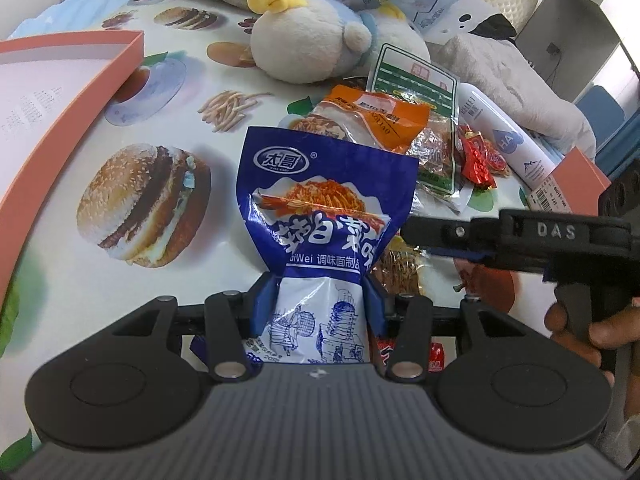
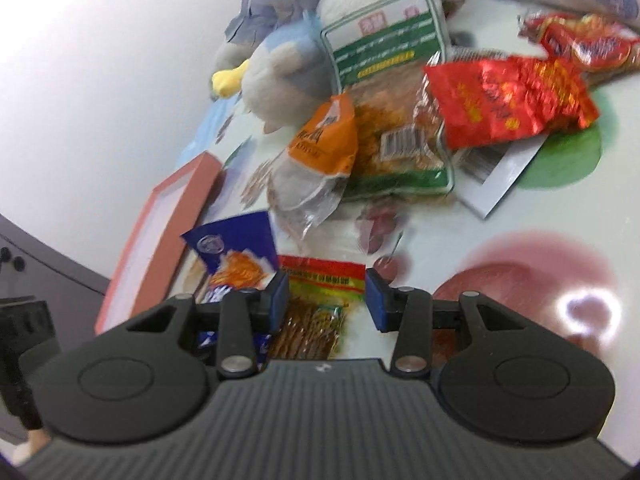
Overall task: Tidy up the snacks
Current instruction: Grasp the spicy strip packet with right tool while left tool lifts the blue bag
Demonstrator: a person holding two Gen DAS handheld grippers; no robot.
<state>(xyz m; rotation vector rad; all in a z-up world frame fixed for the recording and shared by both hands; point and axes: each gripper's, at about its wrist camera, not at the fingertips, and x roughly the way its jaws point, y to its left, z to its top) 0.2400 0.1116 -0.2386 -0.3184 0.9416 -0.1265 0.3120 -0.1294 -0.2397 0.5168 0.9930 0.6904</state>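
My left gripper point(image 1: 320, 300) is shut on a blue and white snack packet point(image 1: 324, 208), pinching its lower half; the packet stands upright above the tablecloth. It also shows in the right wrist view point(image 2: 236, 252). My right gripper point(image 2: 326, 296) is open, its blue pads on either side of a red-topped clear snack packet point(image 2: 320, 304) lying on the table. In the left wrist view the right gripper point(image 1: 408, 232) reaches in from the right. A snack pile lies beyond: an orange packet point(image 1: 376, 116), a green-framed packet point(image 1: 416, 88), red packets point(image 2: 508, 100).
A pink-rimmed box point(image 1: 64, 108) lies open at the left. A plush toy point(image 1: 316, 36) and a white spray bottle point(image 1: 500, 132) sit behind the pile. A pink card point(image 1: 572, 176) is at the right. The tablecloth point(image 1: 168, 92) has food prints.
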